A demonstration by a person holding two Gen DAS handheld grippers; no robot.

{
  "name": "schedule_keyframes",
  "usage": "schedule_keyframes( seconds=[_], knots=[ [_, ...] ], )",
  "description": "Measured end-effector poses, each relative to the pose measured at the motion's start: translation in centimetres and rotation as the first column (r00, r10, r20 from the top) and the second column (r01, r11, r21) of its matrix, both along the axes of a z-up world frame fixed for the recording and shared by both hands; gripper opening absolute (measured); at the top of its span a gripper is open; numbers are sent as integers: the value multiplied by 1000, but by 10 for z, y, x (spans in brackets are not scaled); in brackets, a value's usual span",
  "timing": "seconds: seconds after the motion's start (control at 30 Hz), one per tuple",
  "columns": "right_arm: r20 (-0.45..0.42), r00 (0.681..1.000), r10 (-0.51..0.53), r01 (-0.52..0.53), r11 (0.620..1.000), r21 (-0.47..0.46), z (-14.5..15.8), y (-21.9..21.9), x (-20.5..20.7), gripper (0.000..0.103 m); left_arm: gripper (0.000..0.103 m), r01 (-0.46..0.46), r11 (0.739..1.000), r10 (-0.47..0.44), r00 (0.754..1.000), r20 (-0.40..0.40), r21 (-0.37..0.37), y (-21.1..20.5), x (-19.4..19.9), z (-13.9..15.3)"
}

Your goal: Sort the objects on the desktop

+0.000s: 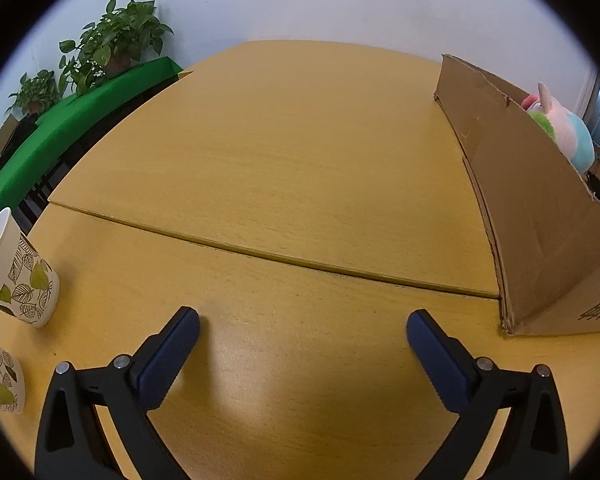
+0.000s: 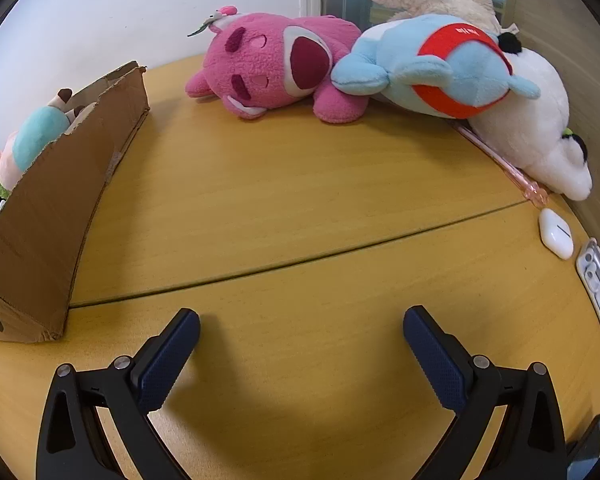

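Resting place: a wooden table (image 1: 280,152) with a seam across it.
Landmark: a cardboard box (image 1: 540,216) standing on the table, a pastel plush toy (image 1: 568,128) inside.
Left gripper (image 1: 303,322): jaws released wide, nothing between them, left of the box.
Right gripper (image 2: 301,322): jaws released, empty, right of the box.
Left of box: two leaf-print paper cups (image 1: 24,276), well apart from it.
Right of box: pink plush (image 2: 276,64), blue plush (image 2: 432,66) and white plush (image 2: 540,136) piled together; earbud case (image 2: 555,233) near them.
Between grippers and box: bare tabletop.
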State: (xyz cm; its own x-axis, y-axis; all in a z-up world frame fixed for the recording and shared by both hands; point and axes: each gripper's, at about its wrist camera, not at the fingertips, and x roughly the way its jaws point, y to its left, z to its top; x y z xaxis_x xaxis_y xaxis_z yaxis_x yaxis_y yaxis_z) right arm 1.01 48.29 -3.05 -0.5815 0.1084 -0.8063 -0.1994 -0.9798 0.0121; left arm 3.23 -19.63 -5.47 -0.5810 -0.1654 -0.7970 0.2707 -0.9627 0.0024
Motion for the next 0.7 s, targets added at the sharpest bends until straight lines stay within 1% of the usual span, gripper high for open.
schedule_keyframes(
  seconds=[0.7],
  knots=[
    [6,1000,4,-4,1000,-1,0,-2,-3,103,103,-1,1000,1,1000,5,9,-6,-7,-1]
  ],
)
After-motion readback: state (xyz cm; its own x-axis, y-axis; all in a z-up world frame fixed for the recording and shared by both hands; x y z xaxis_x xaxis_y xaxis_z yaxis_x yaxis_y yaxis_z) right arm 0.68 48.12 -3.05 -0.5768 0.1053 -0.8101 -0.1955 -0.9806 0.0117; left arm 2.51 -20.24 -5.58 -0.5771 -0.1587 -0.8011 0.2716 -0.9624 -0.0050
